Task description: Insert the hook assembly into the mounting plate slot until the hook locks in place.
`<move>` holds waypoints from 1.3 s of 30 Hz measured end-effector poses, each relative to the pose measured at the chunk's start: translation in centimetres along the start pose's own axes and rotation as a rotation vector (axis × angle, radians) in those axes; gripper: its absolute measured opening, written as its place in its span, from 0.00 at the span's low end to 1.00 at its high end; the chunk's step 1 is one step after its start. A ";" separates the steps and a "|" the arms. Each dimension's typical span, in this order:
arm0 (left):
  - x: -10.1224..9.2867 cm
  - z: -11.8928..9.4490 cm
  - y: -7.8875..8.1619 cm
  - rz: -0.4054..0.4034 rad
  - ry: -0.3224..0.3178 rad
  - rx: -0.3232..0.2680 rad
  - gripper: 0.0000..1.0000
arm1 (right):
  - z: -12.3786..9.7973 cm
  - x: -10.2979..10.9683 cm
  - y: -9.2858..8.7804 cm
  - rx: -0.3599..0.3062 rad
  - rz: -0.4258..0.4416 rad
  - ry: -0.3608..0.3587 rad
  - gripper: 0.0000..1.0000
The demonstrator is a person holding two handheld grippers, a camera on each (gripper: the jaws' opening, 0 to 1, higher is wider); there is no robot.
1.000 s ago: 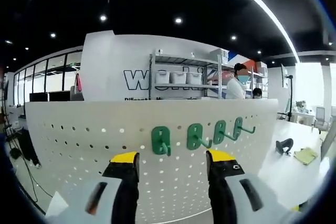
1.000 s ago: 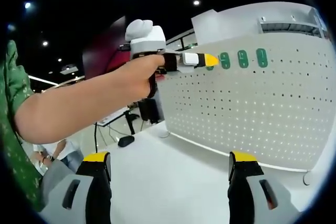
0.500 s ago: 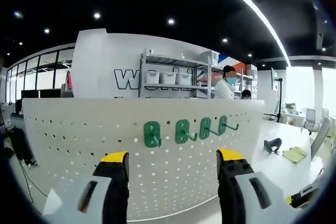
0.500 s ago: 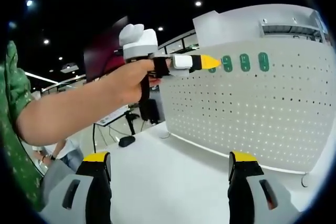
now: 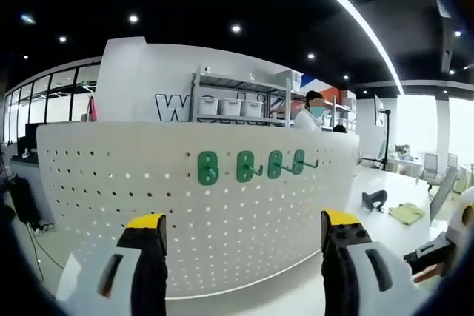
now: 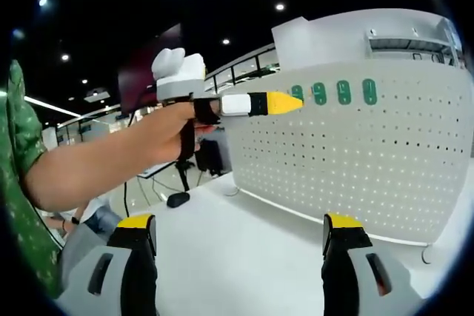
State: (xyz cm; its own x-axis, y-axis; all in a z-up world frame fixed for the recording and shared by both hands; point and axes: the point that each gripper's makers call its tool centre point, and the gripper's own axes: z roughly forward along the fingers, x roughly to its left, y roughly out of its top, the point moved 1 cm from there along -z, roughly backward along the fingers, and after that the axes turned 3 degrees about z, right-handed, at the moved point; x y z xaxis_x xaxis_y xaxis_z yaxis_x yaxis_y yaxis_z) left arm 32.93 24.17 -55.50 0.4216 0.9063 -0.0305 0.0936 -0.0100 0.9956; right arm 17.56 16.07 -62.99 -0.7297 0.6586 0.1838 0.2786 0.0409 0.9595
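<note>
Hooks (image 5: 255, 167), four green, sit in row near top edge of white pegboard (image 5: 111, 183) standing upright on white bench (image 6: 244, 257). My left tool (image 5: 242, 231) faces board, jaws wide apart, empty. My right tool (image 6: 241, 231) also spread, empty, well back over bench.

The mounting plate (image 5: 222, 212) is a white pegboard panel pierced by even rows of small round holes, standing upright on the white desk (image 6: 244, 257). Four green hooks (image 5: 248, 167) sit side by side in a row near its top edge, each with a rounded oblong base flat against the panel and a prong jutting forward and curling up.
</note>
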 end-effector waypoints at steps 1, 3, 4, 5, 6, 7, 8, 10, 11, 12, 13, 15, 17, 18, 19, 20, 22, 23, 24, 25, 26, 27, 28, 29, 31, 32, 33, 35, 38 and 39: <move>0.0 -0.1 -0.1 -0.004 -0.003 0.001 0.90 | -0.1 0.0 0.0 0.000 0.000 -0.002 0.95; -0.1 -0.6 -0.3 0.000 -0.003 0.003 0.90 | -0.3 0.0 0.1 -0.004 0.000 -0.006 0.95; -0.2 -1.0 -0.3 0.002 -0.001 -0.002 0.90 | -0.3 0.0 0.2 -0.005 -0.001 -0.009 0.95; -0.3 -1.2 -0.3 0.003 -0.002 -0.003 0.90 | -0.4 0.0 0.2 -0.006 -0.002 -0.010 0.95; -0.3 -1.5 -0.4 0.003 -0.004 -0.001 0.90 | -0.4 0.0 0.2 -0.006 -0.003 -0.011 0.95; -0.4 -1.7 -0.5 0.004 -0.004 -0.004 0.91 | -0.5 0.0 0.2 -0.007 -0.004 -0.012 0.95; -0.3 -1.9 -0.5 0.005 -0.003 -0.005 0.91 | -0.5 0.1 0.3 -0.008 -0.005 -0.013 0.95; -0.4 -2.6 -0.7 0.008 -0.004 -0.005 0.91 | -0.6 0.1 0.3 -0.009 -0.006 -0.016 0.95; -0.4 -2.8 -0.7 0.008 -0.003 -0.005 0.92 | -0.6 0.2 0.3 -0.010 -0.006 -0.018 0.95; -0.3 -3.2 -0.9 0.007 0.000 -0.005 0.92 | -0.7 0.2 0.3 -0.011 -0.006 -0.019 0.95; -0.3 -3.4 -1.1 0.006 0.000 -0.003 0.93 | -0.8 0.2 0.3 -0.012 -0.006 -0.022 0.96; -0.1 -4.2 -1.5 0.005 0.005 0.000 0.93 | -0.9 0.3 0.3 -0.013 -0.006 -0.025 0.96; 0.0 -4.9 -1.9 -0.005 0.009 0.001 0.92 | -1.1 0.3 0.3 -0.015 -0.006 -0.031 0.96; 0.0 -5.2 -2.2 -0.006 0.009 0.006 0.92 | -1.1 0.4 0.2 -0.014 -0.005 -0.031 0.96; 0.0 -5.6 -2.5 -0.006 0.012 0.009 0.92 | -1.2 0.4 0.2 -0.015 -0.005 -0.031 0.96; 0.1 -5.9 -2.6 -0.007 0.014 0.009 0.92 | -1.3 0.5 0.2 -0.015 -0.008 -0.035 0.96; 0.0 -6.7 -3.0 -0.018 0.015 0.010 0.92 | -1.5 0.6 0.2 -0.017 -0.008 -0.039 0.96; 0.0 -6.9 -3.1 -0.022 0.016 0.011 0.92 | -1.6 0.6 0.2 -0.020 -0.008 -0.041 0.96; -0.1 -7.3 -3.2 -0.027 0.014 0.012 0.92 | -1.7 0.7 0.2 -0.022 -0.007 -0.044 0.96; -0.2 -7.5 -3.3 -0.029 0.015 0.011 0.92 | -1.8 0.7 0.1 -0.023 -0.007 -0.046 0.96; -0.3 -7.8 -3.4 -0.030 0.016 0.010 0.92 | -1.9 0.7 0.1 -0.023 -0.007 -0.049 0.96; -0.5 -8.2 -3.5 -0.029 0.016 0.011 0.91 | -2.1 0.8 0.0 -0.023 -0.008 -0.053 0.96; -0.6 -8.4 -3.6 -0.029 0.015 0.011 0.91 | -2.2 0.8 0.0 -0.024 -0.008 -0.056 0.96; -0.7 -8.8 -3.8 -0.031 0.015 0.011 0.91 | -2.3 0.8 -0.1 -0.026 -0.008 -0.061 0.96; -1.0 -9.3 -4.1 -0.029 0.017 0.013 0.91 | -2.6 0.9 -0.3 -0.028 -0.009 -0.069 0.96; -1.1 -9.7 -4.3 -0.030 0.016 0.015 0.91 | -2.7 0.9 -0.3 -0.030 -0.008 -0.071 0.96; -1.2 -9.8 -4.4 -0.030 0.015 0.016 0.91 | -2.8 1.0 -0.4 -0.029 -0.006 -0.074 0.96; -1.5 -10.5 -4.8 -0.022 0.022 0.017 0.92 | -3.2 1.1 -0.6 -0.031 -0.007 -0.083 0.96; -1.8 -11.5 -5.6 -0.007 0.029 0.029 0.91 | -3.6 1.1 -0.8 -0.033 -0.011 -0.099 0.96; -1.9 -11.9 -5.8 -0.008 0.029 0.033 0.91 | -3.7 1.1 -0.9 -0.033 -0.010 -0.102 0.96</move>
State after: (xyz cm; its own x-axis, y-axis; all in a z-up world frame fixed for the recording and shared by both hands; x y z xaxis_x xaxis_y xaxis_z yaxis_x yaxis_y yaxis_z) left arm 20.85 27.56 -60.17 0.3944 0.9182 -0.0356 0.1264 -0.0158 0.9919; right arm 14.19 13.93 -62.86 -0.6642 0.7317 0.1534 0.2498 0.0238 0.9680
